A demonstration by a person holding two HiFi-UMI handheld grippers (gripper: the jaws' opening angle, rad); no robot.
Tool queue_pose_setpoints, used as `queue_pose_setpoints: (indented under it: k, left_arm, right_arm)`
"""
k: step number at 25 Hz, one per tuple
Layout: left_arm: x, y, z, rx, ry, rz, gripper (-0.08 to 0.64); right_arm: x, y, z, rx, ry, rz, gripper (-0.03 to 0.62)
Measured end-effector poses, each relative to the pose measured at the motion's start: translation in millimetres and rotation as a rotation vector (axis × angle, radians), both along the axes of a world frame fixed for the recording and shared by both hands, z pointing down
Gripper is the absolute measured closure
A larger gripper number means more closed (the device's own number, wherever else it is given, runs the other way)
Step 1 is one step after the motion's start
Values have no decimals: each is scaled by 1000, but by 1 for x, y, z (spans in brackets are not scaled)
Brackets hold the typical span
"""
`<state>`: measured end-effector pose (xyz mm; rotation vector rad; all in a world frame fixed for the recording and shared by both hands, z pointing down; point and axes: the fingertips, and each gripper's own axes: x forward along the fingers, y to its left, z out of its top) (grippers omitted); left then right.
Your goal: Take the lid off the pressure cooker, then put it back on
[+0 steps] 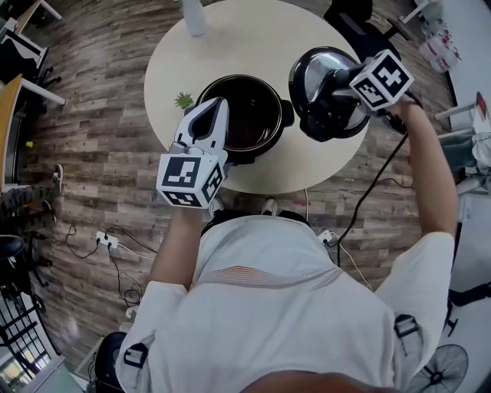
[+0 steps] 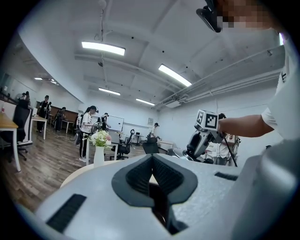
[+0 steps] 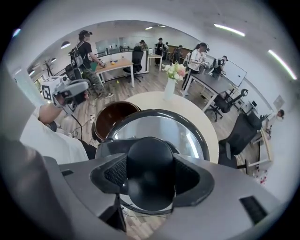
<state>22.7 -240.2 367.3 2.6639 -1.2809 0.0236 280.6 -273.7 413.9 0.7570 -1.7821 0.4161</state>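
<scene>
The black pressure cooker pot stands uncovered on the round table, its dark inside showing. My right gripper holds the lid in the air, to the right of the pot over the table's edge. In the right gripper view its jaws are closed on the lid's black knob, with the shiny lid below and the open pot further down. My left gripper hovers over the pot's near-left rim. Its jaws are shut and empty.
A white vase with flowers stands at the table's far edge, and a small green sprig lies left of the pot. A black cord hangs right of the table. A power strip lies on the floor.
</scene>
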Motion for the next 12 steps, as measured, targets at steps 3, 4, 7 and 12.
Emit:
queue_pose_setpoints:
  k: [3,4,7,12]
  left_arm:
    - [-24,4,-7,10,14,-26,555]
    - [-33,5,-9,12,19,-40,555]
    - [-60,8,-11,20,32,-84,555]
    - [-103,15,-6,22,39,-140,555]
  right_arm:
    - [-51,-15,-22,-4,-38,-62,310]
    - [-70,-19,-27,-6,-46,-87,310]
    - [-121,-26,-30,-19,-60,-166,310]
    - [-195,-22,-12,-74,-56,-251,310]
